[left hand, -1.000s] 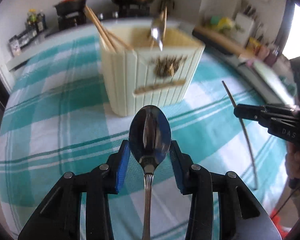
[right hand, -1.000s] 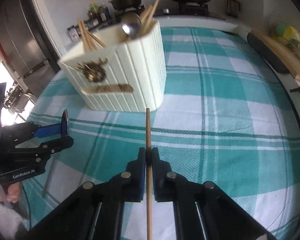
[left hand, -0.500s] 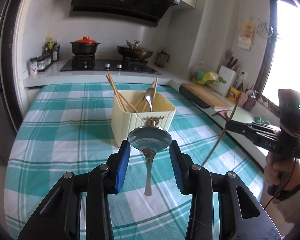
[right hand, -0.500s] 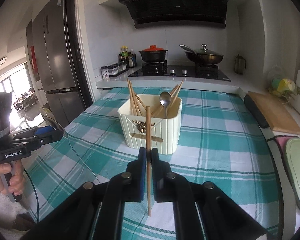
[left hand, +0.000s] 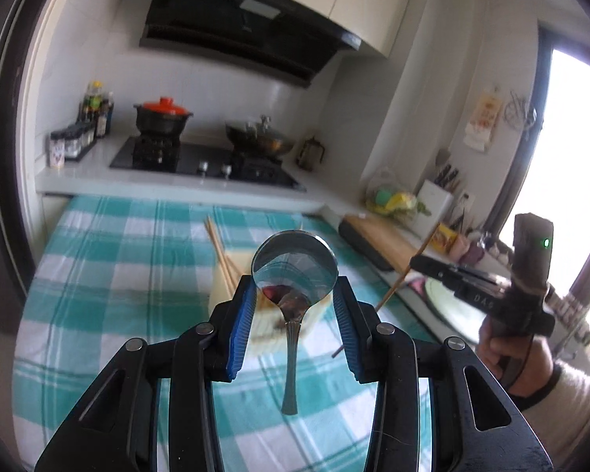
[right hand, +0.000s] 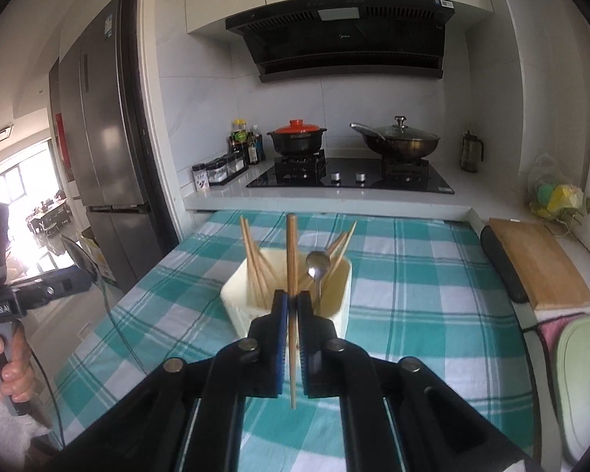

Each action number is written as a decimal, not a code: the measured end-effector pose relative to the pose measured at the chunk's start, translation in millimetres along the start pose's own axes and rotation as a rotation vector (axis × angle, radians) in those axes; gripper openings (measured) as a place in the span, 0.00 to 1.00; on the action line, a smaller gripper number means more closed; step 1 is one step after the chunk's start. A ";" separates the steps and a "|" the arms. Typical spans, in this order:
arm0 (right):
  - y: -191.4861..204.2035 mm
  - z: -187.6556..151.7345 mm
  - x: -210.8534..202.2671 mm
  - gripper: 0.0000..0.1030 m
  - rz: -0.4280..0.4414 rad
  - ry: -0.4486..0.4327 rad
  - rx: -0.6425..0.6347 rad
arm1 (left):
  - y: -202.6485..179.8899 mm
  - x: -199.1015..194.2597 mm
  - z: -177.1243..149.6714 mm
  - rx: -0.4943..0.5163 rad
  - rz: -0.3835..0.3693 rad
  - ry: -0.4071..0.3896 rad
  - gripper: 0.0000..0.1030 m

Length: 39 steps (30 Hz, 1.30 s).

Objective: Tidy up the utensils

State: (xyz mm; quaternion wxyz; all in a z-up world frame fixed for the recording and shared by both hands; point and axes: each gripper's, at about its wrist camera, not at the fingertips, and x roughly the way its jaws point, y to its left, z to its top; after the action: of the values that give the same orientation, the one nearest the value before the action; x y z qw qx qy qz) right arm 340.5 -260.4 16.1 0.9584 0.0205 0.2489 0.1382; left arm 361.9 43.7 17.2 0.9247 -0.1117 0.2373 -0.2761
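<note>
My left gripper (left hand: 295, 303) is shut on a metal spoon (left hand: 295, 265), its blue pads pressing the sides of the bowl while the handle hangs down above the checked tablecloth. My right gripper (right hand: 292, 308) is shut on a wooden chopstick (right hand: 292, 259) held upright. Ahead and below both stands the cream utensil holder (right hand: 344, 306), with several chopsticks (right hand: 255, 267) and another spoon (right hand: 318, 265) in it. In the left wrist view the holder (left hand: 218, 295) is partly hidden behind the spoon. The right gripper (left hand: 444, 273) shows at the right, and the left gripper (right hand: 59, 281) at the left of the other view.
The teal checked table (right hand: 413, 275) meets a counter with a stove (right hand: 346, 177), a red-lidded pot (right hand: 297, 137) and a pan (right hand: 395, 141). A wooden cutting board (right hand: 539, 263) and a green mat (right hand: 586, 385) lie on the right. A fridge (right hand: 98, 137) stands on the left.
Both grippers have risen well above the table, carrying the spoon and the chopstick. The views have tilted up from the cloth to the kitchen wall, and the holder now sits lower and farther away.
</note>
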 end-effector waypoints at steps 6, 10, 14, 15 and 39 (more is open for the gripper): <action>-3.5 56.5 6.9 0.05 -0.026 -0.149 0.014 | 3.8 25.1 62.0 -0.005 0.060 -0.108 0.39; 0.8 71.0 38.8 0.05 -0.046 -0.150 -0.007 | 20.9 75.5 70.4 -0.051 0.107 -0.071 0.39; 0.1 59.1 99.2 0.05 -0.019 0.027 0.004 | 35.6 130.0 56.7 -0.071 0.151 0.048 0.39; -2.0 54.0 115.1 0.05 -0.007 0.085 0.026 | 39.2 143.2 52.5 -0.079 0.151 0.091 0.39; 29.1 -5.3 -19.4 1.00 -0.195 -0.058 0.006 | -60.0 11.2 -50.5 0.178 0.636 0.030 1.00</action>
State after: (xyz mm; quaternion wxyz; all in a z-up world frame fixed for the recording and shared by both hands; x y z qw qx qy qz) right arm 314.2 -237.9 23.8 0.9740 0.0030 0.2223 0.0430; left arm 317.4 -15.8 -10.3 0.9671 0.0534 0.2486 0.0050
